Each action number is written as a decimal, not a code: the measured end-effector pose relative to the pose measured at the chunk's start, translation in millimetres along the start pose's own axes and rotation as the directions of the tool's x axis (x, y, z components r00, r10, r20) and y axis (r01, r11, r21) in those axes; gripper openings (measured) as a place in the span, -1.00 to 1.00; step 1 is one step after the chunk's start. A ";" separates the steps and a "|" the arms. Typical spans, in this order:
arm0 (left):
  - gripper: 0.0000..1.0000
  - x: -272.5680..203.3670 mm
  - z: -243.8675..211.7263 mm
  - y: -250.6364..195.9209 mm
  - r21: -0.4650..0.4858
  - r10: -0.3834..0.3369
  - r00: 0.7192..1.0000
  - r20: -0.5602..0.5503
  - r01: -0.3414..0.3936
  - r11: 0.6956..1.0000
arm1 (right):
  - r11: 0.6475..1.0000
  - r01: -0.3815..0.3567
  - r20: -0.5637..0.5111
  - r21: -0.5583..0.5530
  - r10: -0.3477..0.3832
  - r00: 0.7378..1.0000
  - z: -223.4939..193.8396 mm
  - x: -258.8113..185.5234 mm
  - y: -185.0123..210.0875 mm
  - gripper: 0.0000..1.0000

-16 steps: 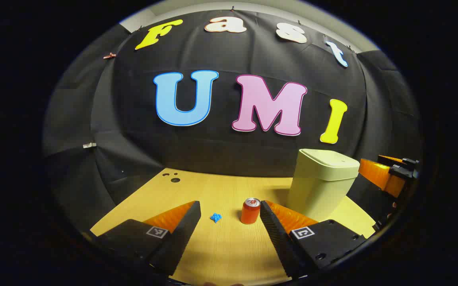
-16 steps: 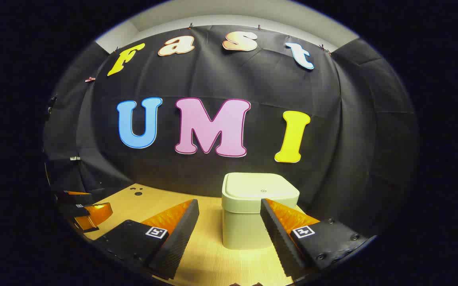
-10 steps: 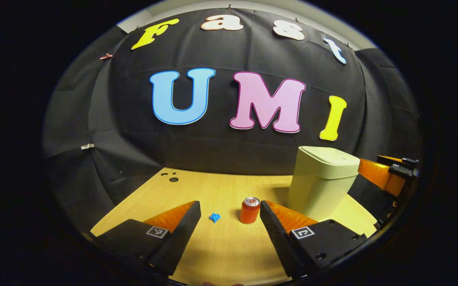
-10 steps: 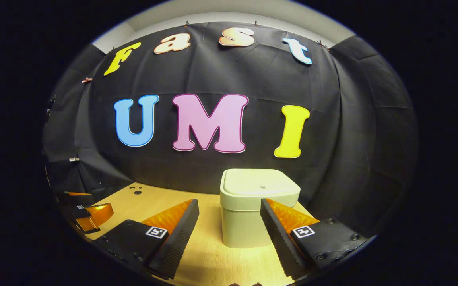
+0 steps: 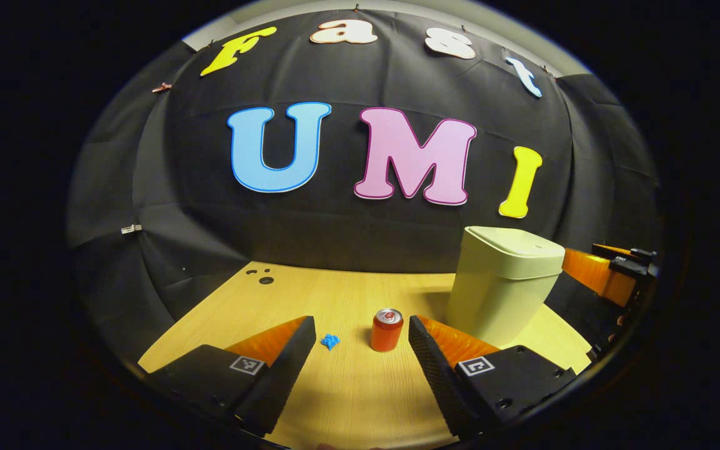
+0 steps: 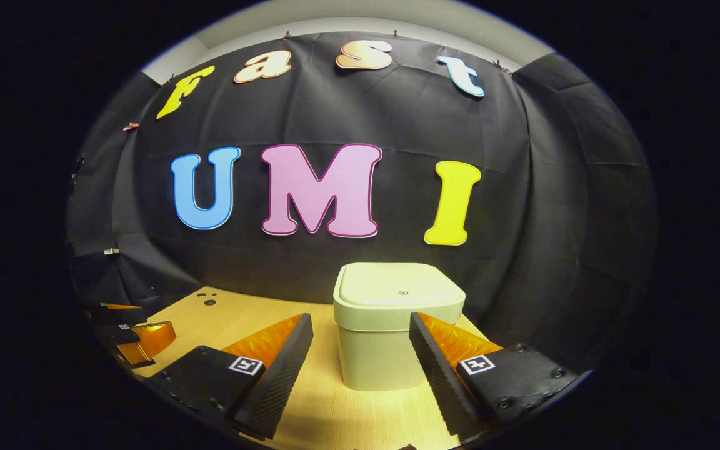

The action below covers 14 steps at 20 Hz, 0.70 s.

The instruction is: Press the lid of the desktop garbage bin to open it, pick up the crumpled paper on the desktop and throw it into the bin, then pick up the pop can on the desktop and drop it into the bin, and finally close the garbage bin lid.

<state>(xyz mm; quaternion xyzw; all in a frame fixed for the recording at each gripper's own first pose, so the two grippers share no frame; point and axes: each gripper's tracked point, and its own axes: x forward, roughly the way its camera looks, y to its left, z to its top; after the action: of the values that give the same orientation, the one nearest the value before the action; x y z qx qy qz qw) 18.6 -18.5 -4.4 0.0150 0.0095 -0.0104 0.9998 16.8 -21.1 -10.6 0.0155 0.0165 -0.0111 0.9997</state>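
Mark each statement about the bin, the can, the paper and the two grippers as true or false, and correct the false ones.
1. The bin has its lid shut. True.
2. The can lies on its side. False: it stands upright on the table.
3. The paper is already in the bin. False: it lies on the table, left of the can in the left gripper view.
4. The left gripper is open and holds nothing. True.
5. The right gripper is shut on the can. False: it is open and faces the bin.
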 end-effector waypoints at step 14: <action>0.93 9.6 -5.8 -13.3 0.016 0.007 1.000 -0.014 -0.007 1.000 | 1.000 -0.018 -0.005 0.007 0.018 1.000 0.7 11.3 -9.8 0.95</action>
<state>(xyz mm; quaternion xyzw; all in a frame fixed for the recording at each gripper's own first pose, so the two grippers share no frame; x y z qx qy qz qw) 27.8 -31.8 -10.7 0.0230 0.0164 -0.0067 0.9996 27.9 -31.1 -10.6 0.0192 0.0190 -0.0021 0.9996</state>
